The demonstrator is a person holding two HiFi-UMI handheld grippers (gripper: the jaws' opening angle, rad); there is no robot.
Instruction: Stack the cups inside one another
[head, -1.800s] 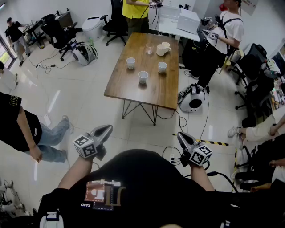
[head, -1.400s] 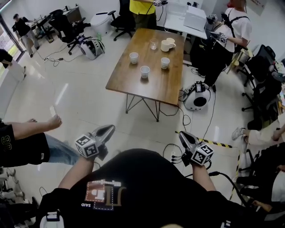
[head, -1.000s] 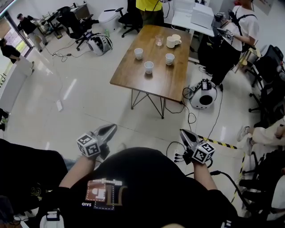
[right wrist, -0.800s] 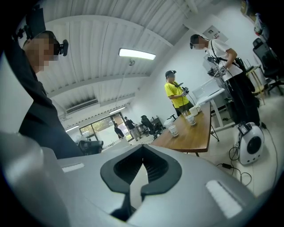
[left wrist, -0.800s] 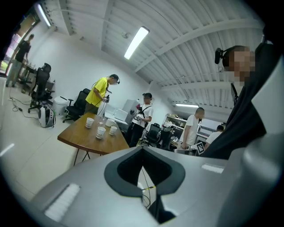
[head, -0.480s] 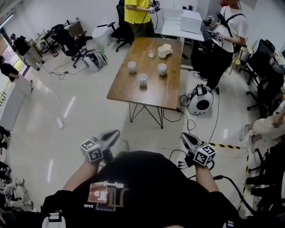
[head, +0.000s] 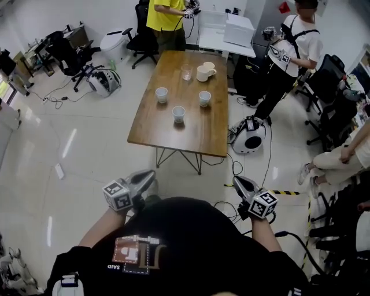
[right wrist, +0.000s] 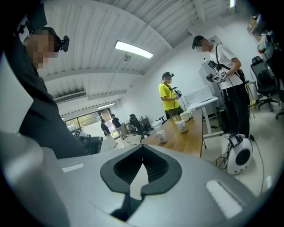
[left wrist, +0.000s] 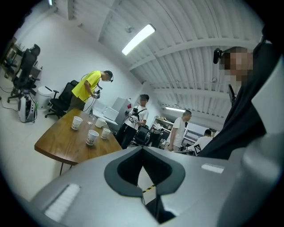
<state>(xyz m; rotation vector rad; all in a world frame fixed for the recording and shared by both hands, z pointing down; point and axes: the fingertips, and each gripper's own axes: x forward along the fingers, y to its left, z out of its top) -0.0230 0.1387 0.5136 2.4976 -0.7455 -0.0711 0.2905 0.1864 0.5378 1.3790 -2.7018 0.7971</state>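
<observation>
Three white paper cups stand apart on the wooden table (head: 202,136) far ahead of me: one on the left (head: 162,94), one nearer (head: 178,113) and one on the right (head: 204,97). Behind them are a clear glass (head: 186,71) and a white mug (head: 203,71). Both grippers hang close to my body, well short of the table. My left gripper (head: 149,173) is shut and empty, and in its own view the cups (left wrist: 92,136) show beyond its jaws (left wrist: 142,148). My right gripper (head: 237,180) is also shut and empty (right wrist: 142,148), with a cup (right wrist: 161,135) far beyond it.
A person in a yellow shirt (head: 165,14) stands at the table's far end. Another in a white shirt (head: 292,43) stands to its right. A round white machine (head: 248,133) and cables lie by the table's right legs. Office chairs ring the room, and striped tape (head: 283,192) marks the floor.
The table has drawn slightly nearer and shifted left in the head view. A person at the left has gone out of view. Both grippers stay shut by my body.
</observation>
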